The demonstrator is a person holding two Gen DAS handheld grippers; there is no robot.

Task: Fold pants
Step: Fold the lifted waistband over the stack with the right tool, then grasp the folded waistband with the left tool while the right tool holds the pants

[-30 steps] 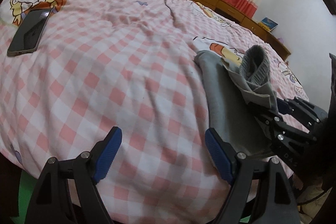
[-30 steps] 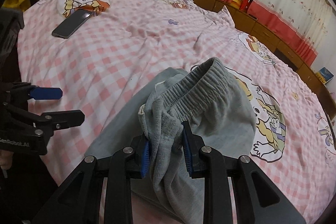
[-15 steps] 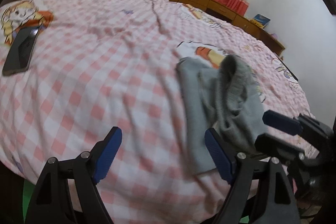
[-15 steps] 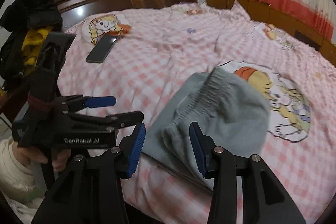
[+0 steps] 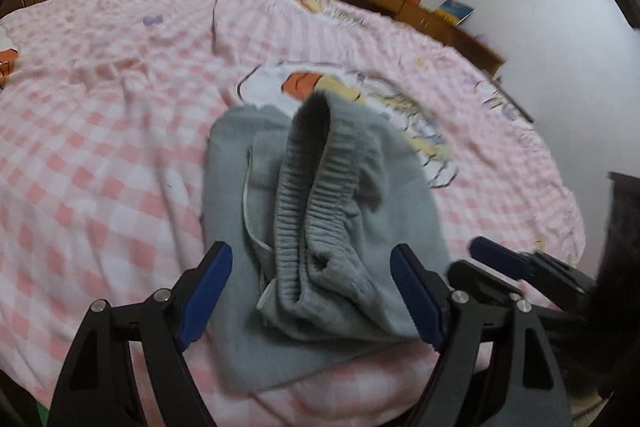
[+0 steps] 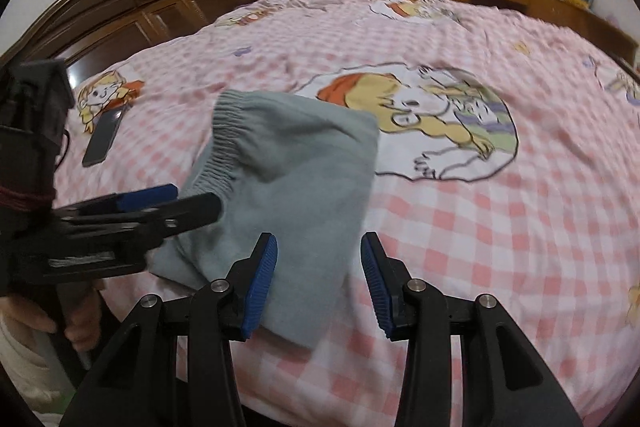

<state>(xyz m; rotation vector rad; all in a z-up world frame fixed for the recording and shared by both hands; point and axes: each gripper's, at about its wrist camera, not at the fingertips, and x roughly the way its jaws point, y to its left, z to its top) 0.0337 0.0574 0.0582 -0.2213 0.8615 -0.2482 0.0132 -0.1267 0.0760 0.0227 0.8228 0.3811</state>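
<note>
A wide bed (image 6: 460, 227) fills both views, covered by a pink-and-white checked sheet printed with cartoon figures. Near its front edge lie grey pants (image 6: 288, 195), folded into a thick bundle, the ribbed waistband (image 5: 316, 187) bunched on top. Just beyond the pants is a large round cartoon print (image 6: 424, 123), partly covered by them. Well to the left of the pants, towards the wooden headboard, lies what looks like a dark phone (image 6: 103, 141), blurred, beside a blonde cartoon figure.

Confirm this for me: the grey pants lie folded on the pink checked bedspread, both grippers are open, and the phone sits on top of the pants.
The phone is not on the grey pants; the right wrist view shows it lying apart on the pink checked bedspread, nearer the headboard. The rest holds.
</note>
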